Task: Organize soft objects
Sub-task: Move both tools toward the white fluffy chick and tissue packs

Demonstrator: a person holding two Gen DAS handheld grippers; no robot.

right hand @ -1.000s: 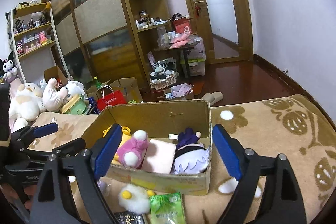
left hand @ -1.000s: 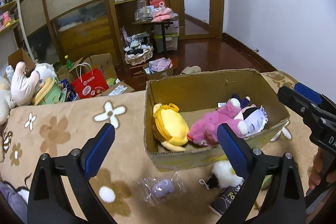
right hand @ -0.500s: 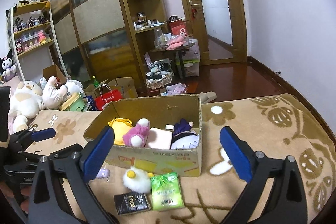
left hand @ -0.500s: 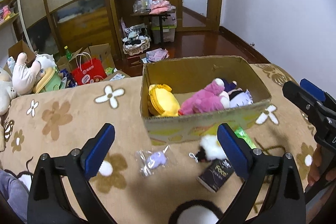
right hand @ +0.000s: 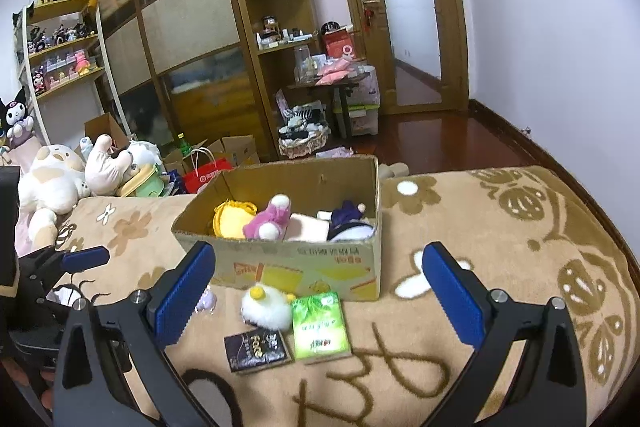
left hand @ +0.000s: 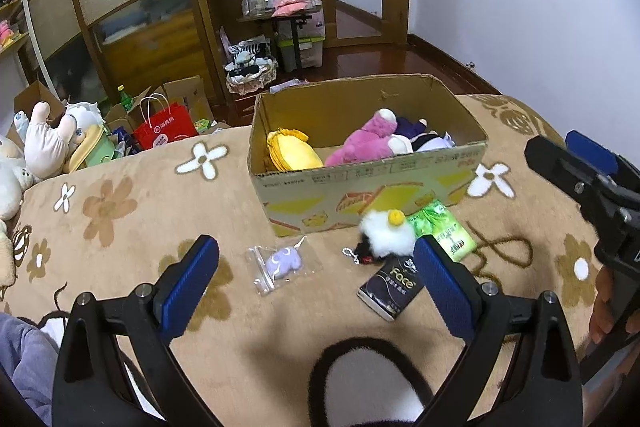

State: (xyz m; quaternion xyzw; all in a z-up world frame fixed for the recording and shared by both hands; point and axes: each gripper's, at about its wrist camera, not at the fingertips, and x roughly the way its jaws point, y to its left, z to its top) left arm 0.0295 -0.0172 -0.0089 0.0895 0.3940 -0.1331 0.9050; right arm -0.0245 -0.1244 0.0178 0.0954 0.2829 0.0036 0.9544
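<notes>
A cardboard box (left hand: pixel 360 191) (right hand: pixel 296 261) stands on the brown flowered blanket, holding a yellow plush (left hand: pixel 292 155), a pink plush (left hand: pixel 360 145) and a purple-white plush (right hand: pixel 350 227). In front of it lie a white fluffy keychain toy (left hand: pixel 386 237) (right hand: pixel 266 307), a green tissue pack (left hand: pixel 444 229) (right hand: pixel 320 327), a black tissue pack (left hand: pixel 392 287) (right hand: pixel 256 347) and a small purple plush in a clear bag (left hand: pixel 282 263). My left gripper (left hand: pixel 316 283) is open and empty, hovering near these loose items. My right gripper (right hand: pixel 320 297) is open wide and empty above them.
Large plush toys (right hand: pixel 52 183) lie at the blanket's left edge. Beyond the bed are a red paper bag (left hand: pixel 164 131), open cartons, a basket (right hand: pixel 302 141), wooden cabinets and a door. The right gripper's body (left hand: pixel 592 183) shows at the right of the left wrist view.
Both grippers have drawn back from the box, so the loose items in front of it now show fully. The right jaws have spread wider.
</notes>
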